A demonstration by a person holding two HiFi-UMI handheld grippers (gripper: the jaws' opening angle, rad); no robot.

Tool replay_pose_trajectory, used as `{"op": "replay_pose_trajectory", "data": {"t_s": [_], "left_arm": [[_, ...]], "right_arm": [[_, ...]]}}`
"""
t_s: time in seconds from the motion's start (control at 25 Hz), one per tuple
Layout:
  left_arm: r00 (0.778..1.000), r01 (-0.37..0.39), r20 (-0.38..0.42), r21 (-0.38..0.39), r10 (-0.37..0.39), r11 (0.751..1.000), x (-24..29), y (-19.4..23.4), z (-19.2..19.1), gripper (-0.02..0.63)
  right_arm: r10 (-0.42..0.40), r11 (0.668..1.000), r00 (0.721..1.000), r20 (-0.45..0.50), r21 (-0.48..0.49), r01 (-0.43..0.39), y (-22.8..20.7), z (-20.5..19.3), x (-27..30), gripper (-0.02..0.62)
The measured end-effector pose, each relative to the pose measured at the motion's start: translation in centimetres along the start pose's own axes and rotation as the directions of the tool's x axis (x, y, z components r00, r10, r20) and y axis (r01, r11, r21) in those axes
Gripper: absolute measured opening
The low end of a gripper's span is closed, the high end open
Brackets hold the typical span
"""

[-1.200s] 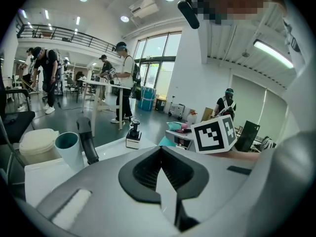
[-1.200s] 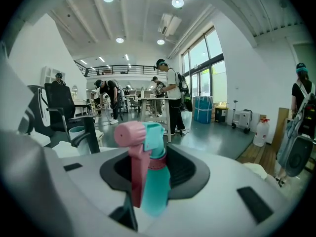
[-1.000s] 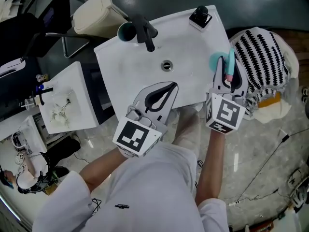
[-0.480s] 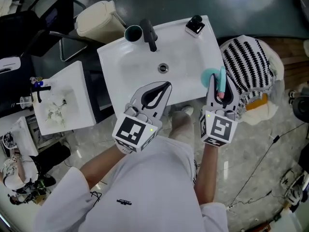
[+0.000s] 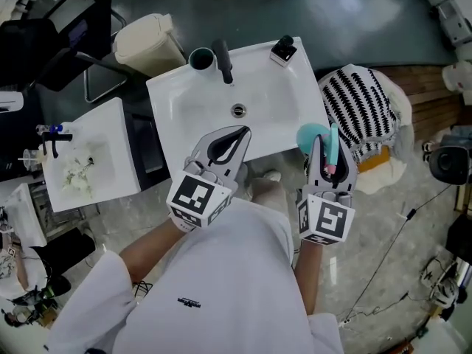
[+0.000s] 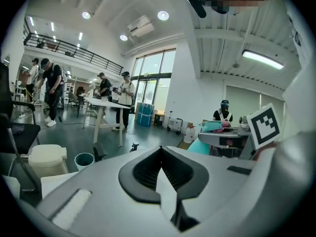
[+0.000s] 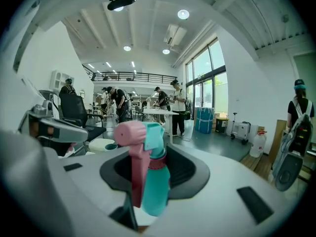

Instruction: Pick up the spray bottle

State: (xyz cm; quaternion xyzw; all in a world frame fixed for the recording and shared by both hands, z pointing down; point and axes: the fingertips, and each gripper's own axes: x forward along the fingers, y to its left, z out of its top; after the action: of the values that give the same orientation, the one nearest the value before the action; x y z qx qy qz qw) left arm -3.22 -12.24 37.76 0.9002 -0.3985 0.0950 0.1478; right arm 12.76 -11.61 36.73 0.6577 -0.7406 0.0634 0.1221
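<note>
One spray bottle [image 7: 150, 181], two grippers, one sink [image 5: 184, 98]. The right gripper [image 5: 328, 146] clamps the bottle by the sink's near right corner. Its long axis stands upright, pink head uppermost, trigger facing left in the right gripper view. The left gripper [image 5: 240, 131] has its jaws together, empty.

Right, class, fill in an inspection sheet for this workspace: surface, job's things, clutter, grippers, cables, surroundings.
Surface: white sink, basin bare, black faucet at its back.
Job's things: spray bottle, teal with pink trigger, upright in the right gripper.
Clutter: teal cup by the faucet; black dispenser on the back right corner.
Grippers: left gripper shut, empty; right gripper shut on the spray bottle.
Cables: black cable across the floor, right side.
Surroundings: striped cloth right of the sink; cream bin behind; people in the hall.
</note>
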Motion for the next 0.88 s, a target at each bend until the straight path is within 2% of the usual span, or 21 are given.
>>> {"op": "replay_pose_trajectory", "data": {"t_s": [0.44, 0.88], "left_arm": [[0.999, -0.021, 0.039, 0.027, 0.020, 0.999, -3.2, -0.1, 1.4, 0.005], [0.999, -0.019, 0.031, 0.028, 0.018, 0.999, -5.0, 0.1, 0.7, 0.005]], "right_arm": [[0.018, 1.000, 1.000, 0.019, -0.013, -0.018, 1.0, 0.7, -5.0, 0.129], [0.014, 1.000, 0.999, 0.038, -0.011, -0.014, 2.1, 0.8, -5.8, 0.130]]}}
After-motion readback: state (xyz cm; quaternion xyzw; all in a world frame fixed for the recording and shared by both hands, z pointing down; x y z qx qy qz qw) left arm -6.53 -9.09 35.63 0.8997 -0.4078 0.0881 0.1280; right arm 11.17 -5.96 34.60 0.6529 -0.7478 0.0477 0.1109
